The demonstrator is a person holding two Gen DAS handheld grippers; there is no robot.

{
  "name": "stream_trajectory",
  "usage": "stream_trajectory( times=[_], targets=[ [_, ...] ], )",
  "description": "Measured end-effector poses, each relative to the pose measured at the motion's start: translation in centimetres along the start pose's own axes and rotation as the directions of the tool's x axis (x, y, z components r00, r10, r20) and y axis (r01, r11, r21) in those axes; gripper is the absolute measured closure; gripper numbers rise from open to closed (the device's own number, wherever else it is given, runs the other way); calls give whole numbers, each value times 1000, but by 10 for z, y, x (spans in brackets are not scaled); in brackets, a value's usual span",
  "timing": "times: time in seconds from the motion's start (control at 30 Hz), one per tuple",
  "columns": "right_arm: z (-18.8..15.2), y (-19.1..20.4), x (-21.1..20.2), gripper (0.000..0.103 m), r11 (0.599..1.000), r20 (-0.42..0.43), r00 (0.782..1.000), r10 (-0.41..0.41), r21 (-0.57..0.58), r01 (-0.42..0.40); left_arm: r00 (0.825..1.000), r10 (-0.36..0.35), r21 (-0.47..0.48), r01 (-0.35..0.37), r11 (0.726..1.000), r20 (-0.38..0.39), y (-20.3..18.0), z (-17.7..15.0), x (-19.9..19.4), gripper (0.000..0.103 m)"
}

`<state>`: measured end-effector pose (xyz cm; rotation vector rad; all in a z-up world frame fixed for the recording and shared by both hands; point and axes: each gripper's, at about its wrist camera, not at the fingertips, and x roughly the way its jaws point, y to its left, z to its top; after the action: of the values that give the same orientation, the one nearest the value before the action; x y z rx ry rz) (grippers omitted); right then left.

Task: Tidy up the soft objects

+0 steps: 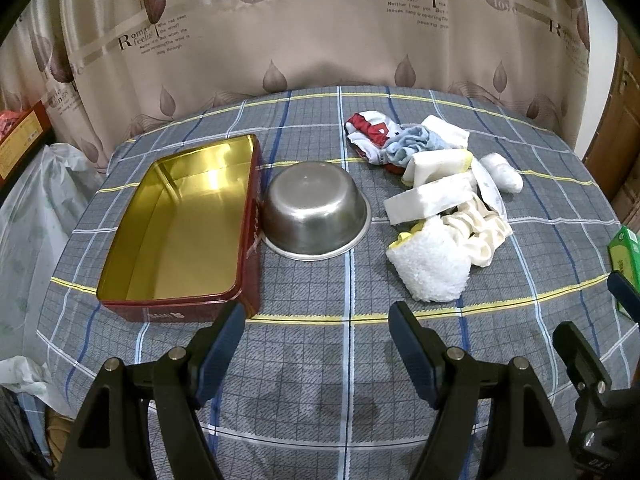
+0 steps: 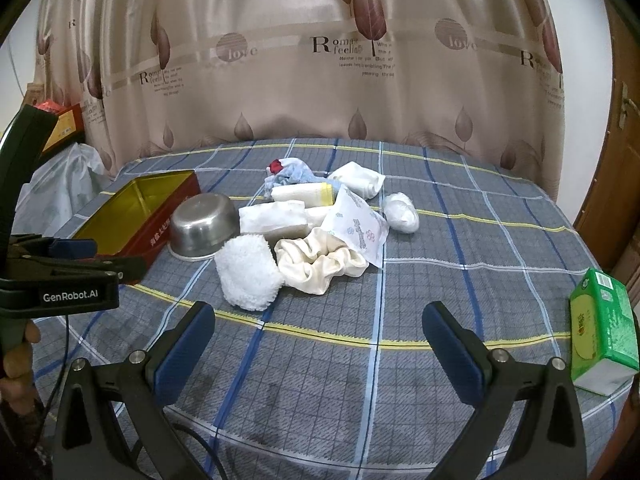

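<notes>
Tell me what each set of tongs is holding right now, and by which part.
Nothing is held. The left tongs and right tongs both stand open and empty over the tablecloth, short of the pile of soft items.

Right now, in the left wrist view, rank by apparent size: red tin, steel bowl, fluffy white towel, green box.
1. red tin
2. steel bowl
3. fluffy white towel
4. green box, but cropped at the frame edge, so its rank is unsure.

Black angular bodies with silver pivot screws and blue finger pads are seen on the left gripper (image 1: 316, 320) and right gripper (image 2: 318, 322), with "GenRobot.AI" printed on the left gripper's side.
</notes>
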<state>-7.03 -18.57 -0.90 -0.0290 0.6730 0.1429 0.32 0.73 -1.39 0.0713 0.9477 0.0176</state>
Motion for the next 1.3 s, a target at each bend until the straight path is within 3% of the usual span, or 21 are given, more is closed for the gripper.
stream_trajectory(
  times=[1.0,1.3],
  targets=[
    [0,-11,-9,0,999,-10,1000,-22,45,22,1000,2,5,-2,1000,-14,6,-2,5,27],
    [33,-35,6,0,999,-60,997,-43,23,44,999,-28,7,28,1000,-41,2,1,13,27]
  ],
)
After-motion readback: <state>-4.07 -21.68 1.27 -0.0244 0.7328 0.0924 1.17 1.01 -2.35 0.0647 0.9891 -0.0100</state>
